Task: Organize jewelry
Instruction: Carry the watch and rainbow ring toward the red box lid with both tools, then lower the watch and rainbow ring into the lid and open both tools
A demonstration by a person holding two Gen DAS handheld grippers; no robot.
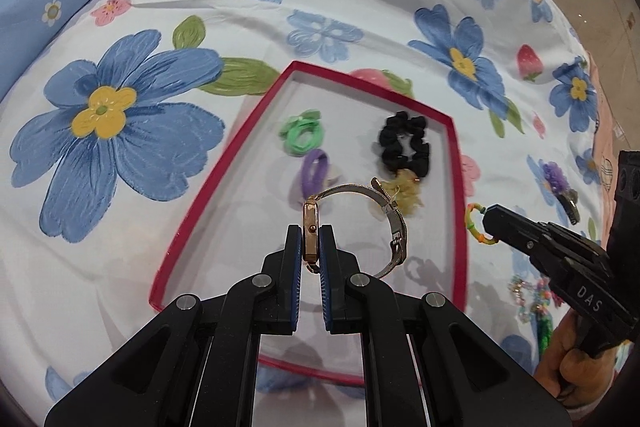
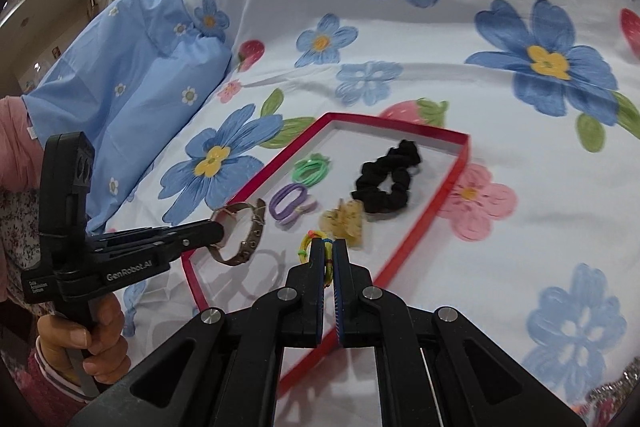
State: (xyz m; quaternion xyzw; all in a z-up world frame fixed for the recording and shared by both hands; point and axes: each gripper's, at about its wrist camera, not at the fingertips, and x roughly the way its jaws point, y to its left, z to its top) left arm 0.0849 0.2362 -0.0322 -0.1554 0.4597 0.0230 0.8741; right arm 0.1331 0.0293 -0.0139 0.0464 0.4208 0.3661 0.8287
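- Between the left tongs' (image 1: 311, 247) blue pads sits the watch (image 1: 310, 227), clamped edge-on by its rose-gold case; its mesh strap (image 1: 396, 227) loops out free to the right of the tips, hanging above the near part of the red-rimmed tray (image 1: 224, 163)
- Beyond those tips, on the tray floor: one green hair tie bundle (image 1: 298, 137), one purple tie (image 1: 314, 167), one black scrunchie (image 1: 402, 143), one yellowish claw clip (image 1: 404, 193)
- At the right tongs (image 2: 328, 255), the pads are pressed together on a small multicoloured elastic ring (image 2: 310, 245); it pokes out to the left of the tips, just above the tray's near edge, close beside the claw clip
- Handling, as a judgement: the watch looks rigid and smooth at the case, likely slippery, so the flat case sides are the sound hold; its strap is floppy and would swing; the glass face wants a gentle set-down
- The elastic ring seems light, soft and springy; pinched by one strand it may twist or slip, though it should survive a drop
- Off to the right of the left tongs, outside the tray, lie more pieces on the floral sheet (image 1: 360, 7): a purple clip (image 1: 560, 187) and beaded strands (image 1: 532, 297), too blurred to count
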